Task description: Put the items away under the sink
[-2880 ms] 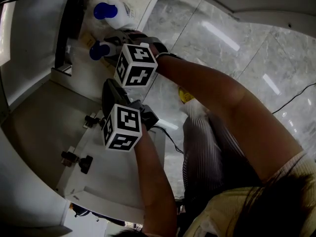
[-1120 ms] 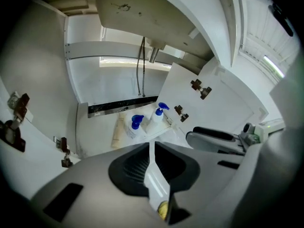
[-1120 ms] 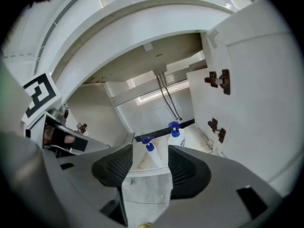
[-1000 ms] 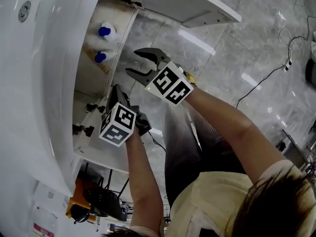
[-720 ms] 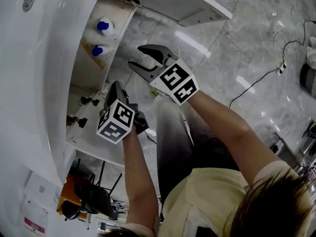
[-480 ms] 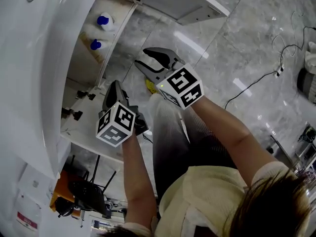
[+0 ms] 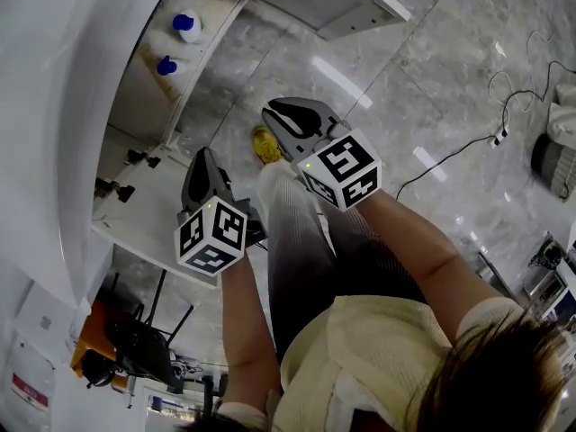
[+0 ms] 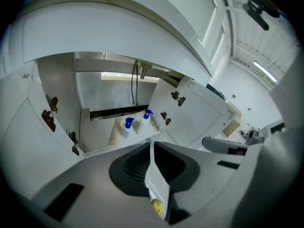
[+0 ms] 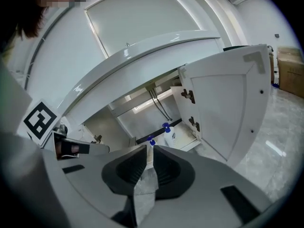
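Observation:
Two white bottles with blue pump caps stand side by side on the floor of the open under-sink cabinet, one [image 7: 184, 25] further in and one [image 7: 166, 65] nearer; they also show as the bottles [image 8: 127, 126] [image 8: 146, 120] and the bottle [image 9: 167, 129]. My left gripper [image 7: 200, 156] [image 8: 152, 144] is shut and empty, held in front of the left cabinet door. My right gripper [image 7: 274, 111] [image 9: 149, 148] is shut and empty too, out over the marble floor, well back from the cabinet.
Both white cabinet doors stand open: the left door [image 7: 148, 219] and the right door [image 7: 360, 3] [image 9: 228, 113]. The white basin [image 7: 81, 106] overhangs the cabinet, with pipes [image 8: 136, 82] behind the bottles. A yellow object [image 7: 264, 142] lies by the person's leg. Cables [image 7: 450, 151] trail on the floor.
The right gripper, earlier at a bottle inside the cabinet and then open outside it, has drawn back and shut. The view has pulled away from the cabinet. The left gripper stays shut.

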### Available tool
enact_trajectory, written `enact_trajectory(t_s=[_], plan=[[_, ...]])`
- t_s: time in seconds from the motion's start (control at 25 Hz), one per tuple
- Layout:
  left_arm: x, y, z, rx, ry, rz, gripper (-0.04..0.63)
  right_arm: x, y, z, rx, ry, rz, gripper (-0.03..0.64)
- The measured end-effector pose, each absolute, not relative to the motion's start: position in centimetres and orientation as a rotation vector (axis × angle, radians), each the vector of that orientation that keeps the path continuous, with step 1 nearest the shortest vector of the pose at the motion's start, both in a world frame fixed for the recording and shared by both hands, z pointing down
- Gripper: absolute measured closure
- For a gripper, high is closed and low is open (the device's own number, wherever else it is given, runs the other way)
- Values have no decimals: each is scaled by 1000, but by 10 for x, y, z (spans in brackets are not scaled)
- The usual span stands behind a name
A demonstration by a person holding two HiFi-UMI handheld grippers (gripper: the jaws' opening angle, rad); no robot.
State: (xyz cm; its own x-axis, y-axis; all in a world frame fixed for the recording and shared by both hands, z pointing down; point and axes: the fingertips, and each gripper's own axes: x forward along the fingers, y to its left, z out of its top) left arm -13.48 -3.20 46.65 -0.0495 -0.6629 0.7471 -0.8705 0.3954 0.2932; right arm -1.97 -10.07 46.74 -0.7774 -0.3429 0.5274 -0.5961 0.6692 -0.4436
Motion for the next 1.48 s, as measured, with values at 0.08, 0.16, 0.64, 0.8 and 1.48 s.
enact_trajectory(t_s=[0.08, 0.16, 0.64, 0.8, 1.48], plan=[[-133, -31, 461, 1362, -1799, 300, 537, -17, -98, 466, 743, -2473, 854, 571], [-132, -30, 457, 1378, -1810, 306, 537, -16, -96, 465, 745, -2464, 851, 581], [-136, -26, 451, 1389, -1834, 313, 537, -10, -93, 469, 752, -2432, 836, 591], [-136, -23, 454, 1383, -1830, 316, 537, -12, -92, 474, 754, -2424, 850, 591], [-140, -21, 467, 1366, -1803, 299, 537, -41, -90, 478, 700, -2457, 740, 591]])
